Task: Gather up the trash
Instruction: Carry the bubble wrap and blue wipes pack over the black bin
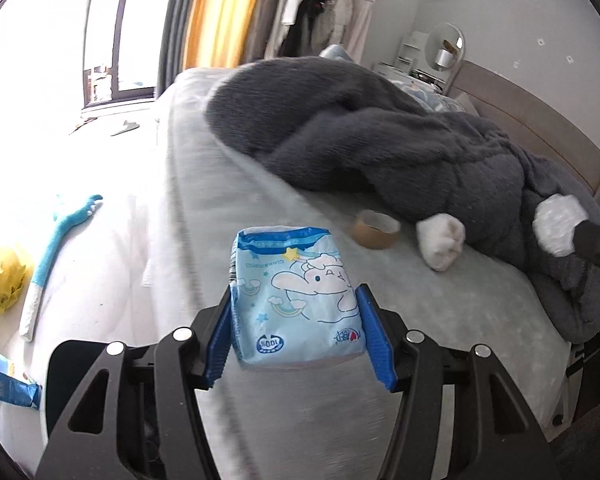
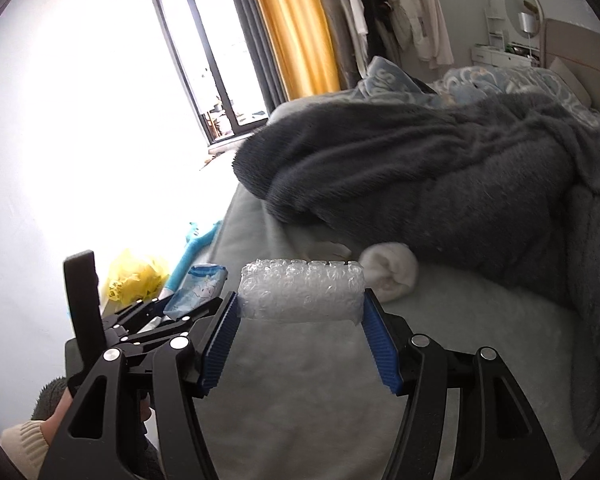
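Pinching between jaws: left gripper a tissue pack, right gripper bubble wrap.

The right gripper clamps a roll of bubble wrap crosswise between its blue pads, above a pale bed. Just beyond the roll lies a white sock, touching the edge of a rumpled grey blanket that covers the far part of the bed. At lower left the left gripper holds a blue packet, with a hand beneath it, and past them a yellow bag and a teal toy lie on the bright floor.
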The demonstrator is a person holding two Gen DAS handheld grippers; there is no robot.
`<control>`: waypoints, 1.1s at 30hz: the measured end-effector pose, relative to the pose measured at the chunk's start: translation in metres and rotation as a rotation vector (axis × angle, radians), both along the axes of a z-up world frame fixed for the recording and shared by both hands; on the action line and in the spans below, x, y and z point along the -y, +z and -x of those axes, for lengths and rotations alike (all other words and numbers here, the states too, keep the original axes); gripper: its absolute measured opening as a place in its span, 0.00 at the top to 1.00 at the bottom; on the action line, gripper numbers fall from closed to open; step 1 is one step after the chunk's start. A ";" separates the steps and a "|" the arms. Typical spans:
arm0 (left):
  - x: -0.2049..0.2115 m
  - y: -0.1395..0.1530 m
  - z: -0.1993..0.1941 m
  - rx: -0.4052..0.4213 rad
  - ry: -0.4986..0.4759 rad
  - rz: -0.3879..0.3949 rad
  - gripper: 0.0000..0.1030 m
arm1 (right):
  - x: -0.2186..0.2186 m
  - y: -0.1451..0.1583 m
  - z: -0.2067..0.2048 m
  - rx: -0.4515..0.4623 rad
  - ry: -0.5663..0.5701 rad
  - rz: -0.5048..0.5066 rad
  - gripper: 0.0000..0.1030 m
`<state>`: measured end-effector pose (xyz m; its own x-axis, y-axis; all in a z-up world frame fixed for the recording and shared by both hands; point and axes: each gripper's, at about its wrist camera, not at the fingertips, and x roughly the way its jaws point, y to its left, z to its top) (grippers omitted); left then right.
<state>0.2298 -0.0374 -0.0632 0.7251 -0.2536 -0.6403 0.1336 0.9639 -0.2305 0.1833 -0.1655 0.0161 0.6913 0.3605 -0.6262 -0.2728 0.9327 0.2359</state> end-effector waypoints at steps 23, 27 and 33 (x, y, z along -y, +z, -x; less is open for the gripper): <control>-0.138 -0.053 0.015 -0.226 0.170 -0.098 0.41 | -0.143 -0.002 -0.016 -0.034 0.195 -0.060 0.40; -0.164 -0.064 0.020 -0.264 0.206 -0.074 0.41 | -0.171 -0.006 -0.018 -0.044 0.234 -0.058 0.40; -0.190 -0.079 0.027 -0.319 0.232 -0.063 0.41 | -0.208 -0.014 -0.020 -0.056 0.291 -0.027 0.40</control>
<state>0.2025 0.1523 -0.1419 0.5211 -0.0597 -0.8514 -0.1577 0.9736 -0.1648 0.2030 0.0423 0.0025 0.5210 0.5557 -0.6479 -0.5141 0.8102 0.2815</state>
